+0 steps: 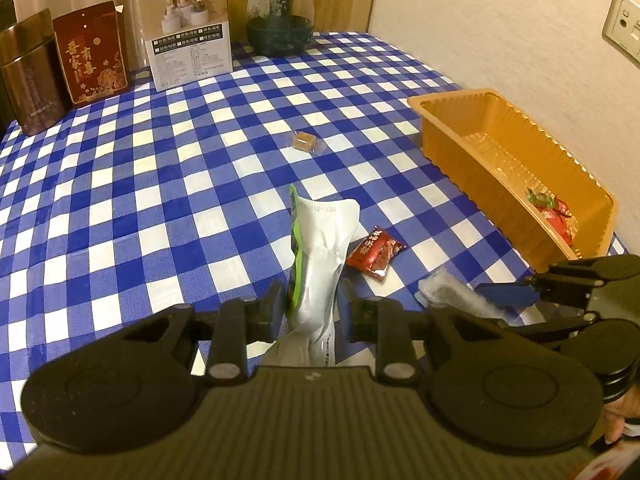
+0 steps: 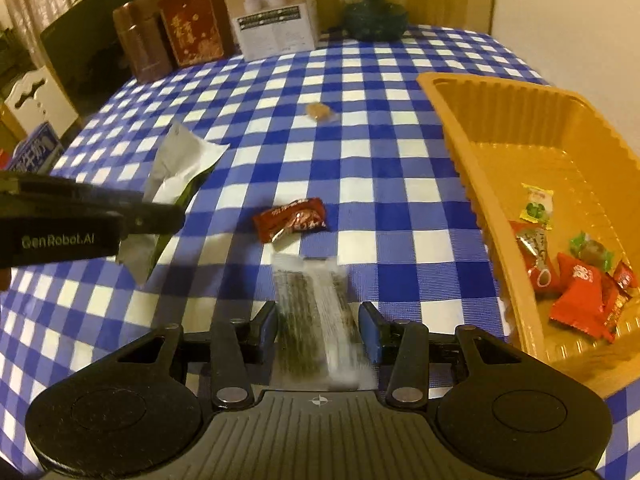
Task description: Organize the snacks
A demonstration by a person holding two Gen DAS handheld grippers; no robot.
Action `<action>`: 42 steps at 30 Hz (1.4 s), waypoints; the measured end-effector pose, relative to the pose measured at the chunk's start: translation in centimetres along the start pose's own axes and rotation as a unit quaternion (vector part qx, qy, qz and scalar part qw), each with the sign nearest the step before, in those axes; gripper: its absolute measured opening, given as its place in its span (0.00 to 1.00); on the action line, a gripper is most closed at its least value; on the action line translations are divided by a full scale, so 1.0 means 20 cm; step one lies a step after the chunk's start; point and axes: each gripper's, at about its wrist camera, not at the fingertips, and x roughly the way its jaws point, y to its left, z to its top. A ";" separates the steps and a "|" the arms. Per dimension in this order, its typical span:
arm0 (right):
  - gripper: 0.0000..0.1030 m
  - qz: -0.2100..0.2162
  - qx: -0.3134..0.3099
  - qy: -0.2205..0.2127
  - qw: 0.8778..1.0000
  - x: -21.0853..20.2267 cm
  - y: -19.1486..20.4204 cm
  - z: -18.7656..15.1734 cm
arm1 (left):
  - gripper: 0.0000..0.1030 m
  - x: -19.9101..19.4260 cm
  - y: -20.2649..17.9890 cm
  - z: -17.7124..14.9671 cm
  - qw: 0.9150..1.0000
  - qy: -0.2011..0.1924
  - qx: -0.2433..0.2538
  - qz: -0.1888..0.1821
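Note:
My left gripper (image 1: 310, 308) is shut on a white and green snack pouch (image 1: 320, 264), held upright above the checked tablecloth; the pouch also shows in the right wrist view (image 2: 176, 168). My right gripper (image 2: 318, 322) is shut on a clear packet of dark seaweed strips (image 2: 316, 312), also visible in the left wrist view (image 1: 448, 292). A red candy packet (image 2: 290, 218) lies on the cloth just ahead. A small brown wrapped candy (image 2: 320, 112) lies farther back. The orange plastic tray (image 2: 472, 152) on the right holds several wrapped candies (image 2: 576, 284).
At the table's far edge stand a brown tin (image 1: 30, 76), a red box (image 1: 94, 54), a white carton (image 1: 188, 28) and a dark green glass jar (image 1: 280, 16). The wall with sockets (image 1: 624, 24) runs along the right. A blue carton (image 2: 34, 152) sits off the left edge.

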 end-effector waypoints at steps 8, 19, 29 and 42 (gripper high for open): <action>0.42 -0.004 -0.018 0.013 1.000 0.04 0.02 -0.01 | 0.24 0.01 0.00 -0.01 1.000 0.004 0.003 -0.007; 0.39 -0.020 -0.020 -0.035 0.999 -0.04 0.04 0.00 | 0.24 -0.02 -0.05 0.00 1.000 -0.004 0.005 -0.016; 0.39 -0.025 0.019 -0.106 0.994 -0.22 -0.03 0.03 | 0.24 -0.08 -0.12 0.04 0.999 -0.025 -0.007 -0.029; 0.39 -0.056 0.054 -0.144 0.986 -0.39 -0.13 -0.04 | 0.24 -0.09 -0.30 0.06 0.998 -0.034 0.000 -0.055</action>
